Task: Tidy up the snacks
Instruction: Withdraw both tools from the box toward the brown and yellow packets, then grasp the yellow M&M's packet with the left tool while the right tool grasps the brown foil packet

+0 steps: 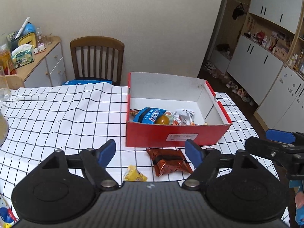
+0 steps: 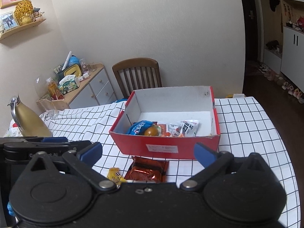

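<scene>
A red box [image 1: 150,135] [image 2: 129,142] with a white inside stands on the checked tablecloth. It holds a blue packet [image 1: 150,115] [image 2: 139,128], a round orange snack [image 1: 162,120] [image 2: 151,132] and white and orange packets [image 1: 185,116] [image 2: 188,128]. In front of the box lie a shiny brown-orange packet [image 1: 170,161] [image 2: 148,171] and a small yellow packet [image 1: 134,174] [image 2: 115,175]. My left gripper [image 1: 151,153] is open and empty above these two packets. My right gripper [image 2: 148,153] is open and empty, also above them. It shows at the right edge of the left wrist view [image 1: 275,144].
A wooden chair [image 1: 97,58] [image 2: 136,75] stands behind the table. A gold jug [image 2: 28,121] and a glass [image 1: 4,92] stand at the table's left. A cluttered side cabinet [image 1: 38,60] [image 2: 85,87] is at the back left. Cupboards [image 1: 266,60] and shoes line the right.
</scene>
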`<state>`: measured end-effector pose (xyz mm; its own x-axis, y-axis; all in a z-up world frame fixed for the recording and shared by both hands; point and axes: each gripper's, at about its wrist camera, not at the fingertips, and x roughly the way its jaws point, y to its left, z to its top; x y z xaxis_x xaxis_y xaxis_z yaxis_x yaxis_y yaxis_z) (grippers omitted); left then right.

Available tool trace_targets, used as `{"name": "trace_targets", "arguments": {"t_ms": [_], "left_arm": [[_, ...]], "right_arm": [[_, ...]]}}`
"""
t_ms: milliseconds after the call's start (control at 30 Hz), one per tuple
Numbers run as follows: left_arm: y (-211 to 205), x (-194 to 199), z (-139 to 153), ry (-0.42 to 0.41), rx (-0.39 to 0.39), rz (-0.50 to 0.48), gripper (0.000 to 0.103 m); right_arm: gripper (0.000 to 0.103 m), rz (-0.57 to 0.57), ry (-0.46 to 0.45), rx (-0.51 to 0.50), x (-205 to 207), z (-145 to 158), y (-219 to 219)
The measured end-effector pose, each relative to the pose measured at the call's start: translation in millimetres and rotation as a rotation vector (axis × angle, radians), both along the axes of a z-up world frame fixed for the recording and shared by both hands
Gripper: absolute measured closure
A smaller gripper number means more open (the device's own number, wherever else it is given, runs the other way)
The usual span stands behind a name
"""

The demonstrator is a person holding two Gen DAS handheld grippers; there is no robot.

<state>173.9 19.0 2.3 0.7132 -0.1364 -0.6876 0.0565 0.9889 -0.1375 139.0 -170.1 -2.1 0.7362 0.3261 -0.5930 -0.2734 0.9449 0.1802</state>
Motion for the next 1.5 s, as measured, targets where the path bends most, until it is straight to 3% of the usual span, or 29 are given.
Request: {"name": "trace_targets", "arguments": {"t_ms": [400, 933, 1500], "left_arm": [[10.3, -10.0, -35.2, 0.029, 0.037, 0.058, 0.022], [18.8, 2.5, -102.1, 0.139, 0.066, 0.084, 0.022], [7.8, 28.0, -143.7, 0.192, 0.098, 0.031, 0.022]], "right_arm": [[0.0, -0.044, -0.081, -0.041, -22.0, -33.5, -5.1], [0.0, -0.022, 0.1, -0.001, 7.5, -83.6, -4.0], [0.0, -0.033, 0.214, -0.029, 79.5, -116.9, 54.9]]}}
